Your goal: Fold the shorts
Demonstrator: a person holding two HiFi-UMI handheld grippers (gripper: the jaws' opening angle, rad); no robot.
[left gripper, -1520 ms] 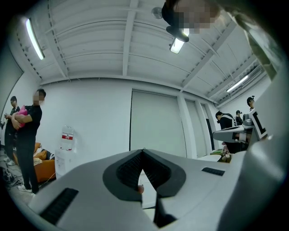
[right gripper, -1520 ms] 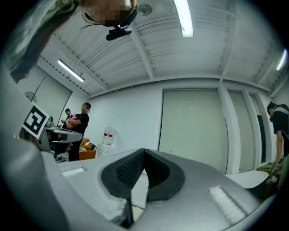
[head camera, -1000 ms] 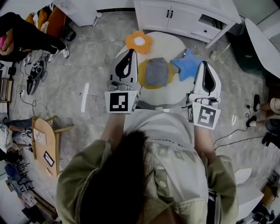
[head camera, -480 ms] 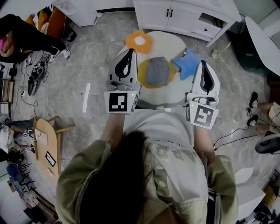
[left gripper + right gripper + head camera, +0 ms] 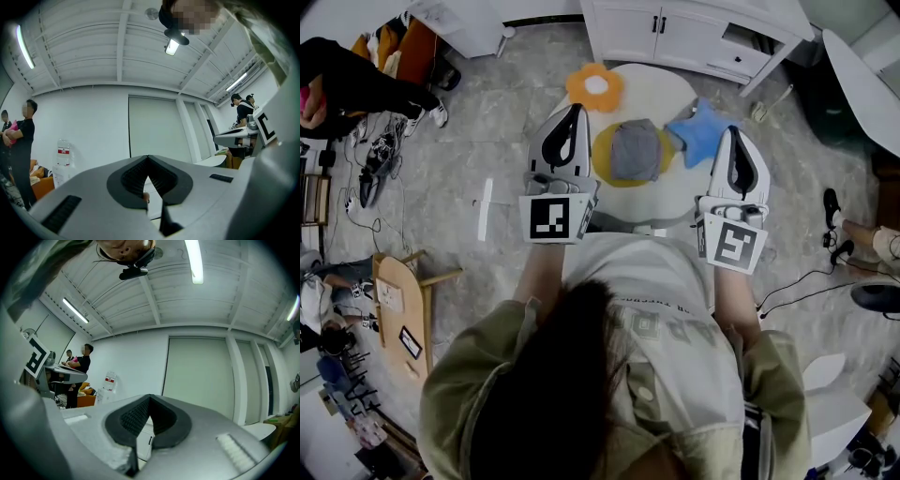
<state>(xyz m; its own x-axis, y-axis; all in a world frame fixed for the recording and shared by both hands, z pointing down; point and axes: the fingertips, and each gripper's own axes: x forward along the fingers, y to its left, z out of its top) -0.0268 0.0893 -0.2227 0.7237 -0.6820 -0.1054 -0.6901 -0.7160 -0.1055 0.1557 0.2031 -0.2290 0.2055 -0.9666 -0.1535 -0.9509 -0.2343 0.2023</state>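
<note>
The grey shorts (image 5: 636, 150) lie as a folded bundle on a yellow round mat (image 5: 605, 161) on the white round table (image 5: 661, 94) in the head view. My left gripper (image 5: 573, 111) is held up in front of the person, left of the shorts, shut and empty. My right gripper (image 5: 736, 134) hangs to the right of the shorts, also shut with nothing in it. Both gripper views look level across the room at a white wall and ceiling; the left gripper (image 5: 148, 157) and the right gripper (image 5: 149, 396) show tips touching. The shorts are out of sight there.
An orange flower-shaped mat (image 5: 596, 86) and a blue star-shaped mat (image 5: 701, 131) lie on the table. A white cabinet (image 5: 694, 37) stands behind it. A wooden chair (image 5: 398, 305) is at the left, cables run over the floor, and people stand at the room's edges.
Both grippers keep their place. A person's shoes at the far right have shifted.
</note>
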